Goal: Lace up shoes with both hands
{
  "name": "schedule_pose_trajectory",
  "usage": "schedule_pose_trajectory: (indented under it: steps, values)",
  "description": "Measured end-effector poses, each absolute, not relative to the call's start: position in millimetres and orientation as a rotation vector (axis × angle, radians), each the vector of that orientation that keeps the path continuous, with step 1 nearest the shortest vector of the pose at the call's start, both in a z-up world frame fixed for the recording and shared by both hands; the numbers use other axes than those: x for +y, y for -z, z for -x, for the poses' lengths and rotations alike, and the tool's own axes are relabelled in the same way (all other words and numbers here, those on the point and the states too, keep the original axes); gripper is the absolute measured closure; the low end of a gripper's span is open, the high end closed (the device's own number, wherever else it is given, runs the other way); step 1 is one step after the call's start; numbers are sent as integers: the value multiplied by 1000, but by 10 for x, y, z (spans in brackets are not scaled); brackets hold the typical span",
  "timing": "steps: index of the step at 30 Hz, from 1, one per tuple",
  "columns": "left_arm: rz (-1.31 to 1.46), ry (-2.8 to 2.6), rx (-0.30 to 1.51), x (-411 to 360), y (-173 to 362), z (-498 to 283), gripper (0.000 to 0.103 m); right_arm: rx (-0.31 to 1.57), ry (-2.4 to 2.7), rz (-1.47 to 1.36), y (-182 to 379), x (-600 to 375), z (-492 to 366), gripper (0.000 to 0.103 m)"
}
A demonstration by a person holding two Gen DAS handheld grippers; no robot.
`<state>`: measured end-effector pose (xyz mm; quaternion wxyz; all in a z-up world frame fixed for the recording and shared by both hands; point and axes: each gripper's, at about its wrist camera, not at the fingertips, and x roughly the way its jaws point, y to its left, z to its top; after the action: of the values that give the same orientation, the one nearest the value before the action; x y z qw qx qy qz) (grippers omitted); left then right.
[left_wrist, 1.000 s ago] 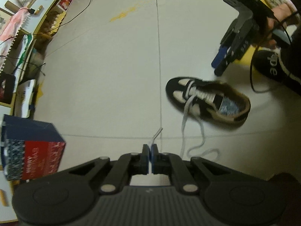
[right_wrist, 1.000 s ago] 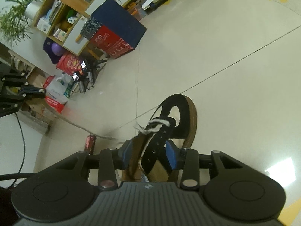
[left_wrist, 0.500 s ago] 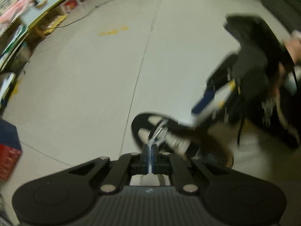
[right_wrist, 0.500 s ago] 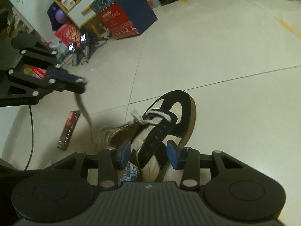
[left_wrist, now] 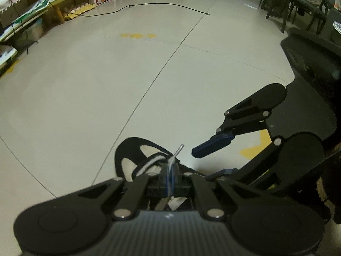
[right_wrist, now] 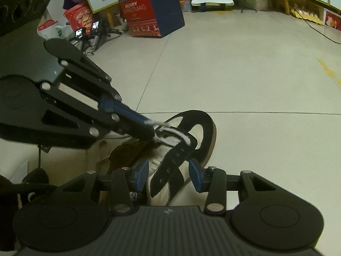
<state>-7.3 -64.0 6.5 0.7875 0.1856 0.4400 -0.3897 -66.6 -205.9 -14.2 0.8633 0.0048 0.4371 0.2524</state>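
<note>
A black and cream shoe (right_wrist: 202,132) with a tan sole lies on the tiled floor, toe pointing away in both views. My left gripper (left_wrist: 170,168) is shut on the white lace (left_wrist: 149,164), whose plastic tip (left_wrist: 180,148) sticks out past the pads. In the right wrist view the left gripper (right_wrist: 147,128) sits low beside the laced front eyelets (right_wrist: 172,133). My right gripper (right_wrist: 168,177) is open over the rear of the shoe. The black eyelet flap (right_wrist: 170,166) shows between its blue fingers (right_wrist: 196,178), untouched by the pads. One right finger (left_wrist: 213,146) hangs in the air beside the lace tip.
A blue and red Christmas box (right_wrist: 153,10) stands by low shelves with clutter (right_wrist: 80,17) at the back left. A black cable (left_wrist: 149,5) crosses the far floor. Dark chairs (left_wrist: 298,6) stand at the far right. Yellow marks (left_wrist: 138,35) dot the pale tiles.
My left gripper has come down with the lace end to the front of the shoe. Both grippers have rolled, and the two now sit close together over the shoe.
</note>
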Motion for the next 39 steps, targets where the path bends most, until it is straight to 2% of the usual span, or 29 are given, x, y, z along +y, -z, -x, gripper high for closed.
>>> schedule_pose_trajectory:
  steps: [6, 8, 12, 18, 21, 25, 31, 39]
  values:
    - [-308, 808, 1001, -557, 92, 1, 101, 904, -519, 53, 187, -1945, 692, 67]
    - [-282, 800, 1042, -563, 160, -40, 101, 891, -517, 63, 185, -1960, 713, 73]
    - [-303, 803, 1051, -609, 220, -36, 101, 914, -495, -42, 240, -2086, 688, 78]
    - [-305, 789, 1071, -619, 278, -25, 101, 994, -454, -345, 365, -2388, 572, 83]
    - [-292, 762, 1092, -606, 286, -54, 101, 1055, -394, -655, 535, -2649, 528, 88]
    - [-241, 739, 1151, -615, 328, -114, 101, 1135, -291, -1115, 900, -2970, 558, 90]
    - [-265, 725, 1208, -748, 410, -125, 101, 1130, -274, -1217, 965, -2972, 636, 90]
    - [-129, 688, 1243, -540, 380, -185, 101, 1130, -280, -1255, 989, -3026, 637, 89]
